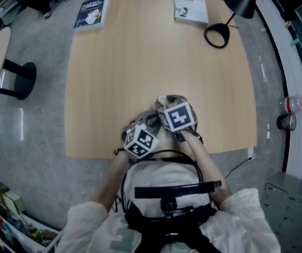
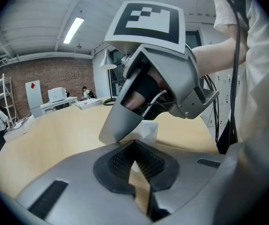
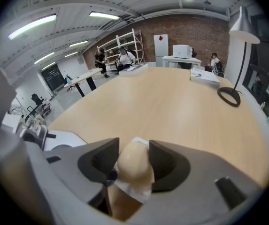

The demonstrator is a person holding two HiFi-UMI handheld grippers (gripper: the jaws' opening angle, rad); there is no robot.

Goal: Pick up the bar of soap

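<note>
The cream bar of soap (image 3: 133, 165), with a white wrapper round its lower part, stands between the jaws of my right gripper (image 3: 134, 146). The jaws are spread wide, and the pads sit close on both sides of the bar. In the head view both grippers hover over the table's near edge, the right gripper (image 1: 171, 100) just ahead of the left gripper (image 1: 149, 119). The left gripper view shows the white wrapper (image 2: 146, 129) under the right gripper's tip, right in front of my left gripper (image 2: 134, 144). The left jaws meet at the tips with nothing in them.
The light wooden table (image 1: 140, 62) carries a blue book (image 1: 91, 12) at the far left corner, a white book (image 1: 191, 8) at the far right, and a black desk lamp (image 1: 219, 33) beside it. A person's arms hold the grippers at the table's front edge.
</note>
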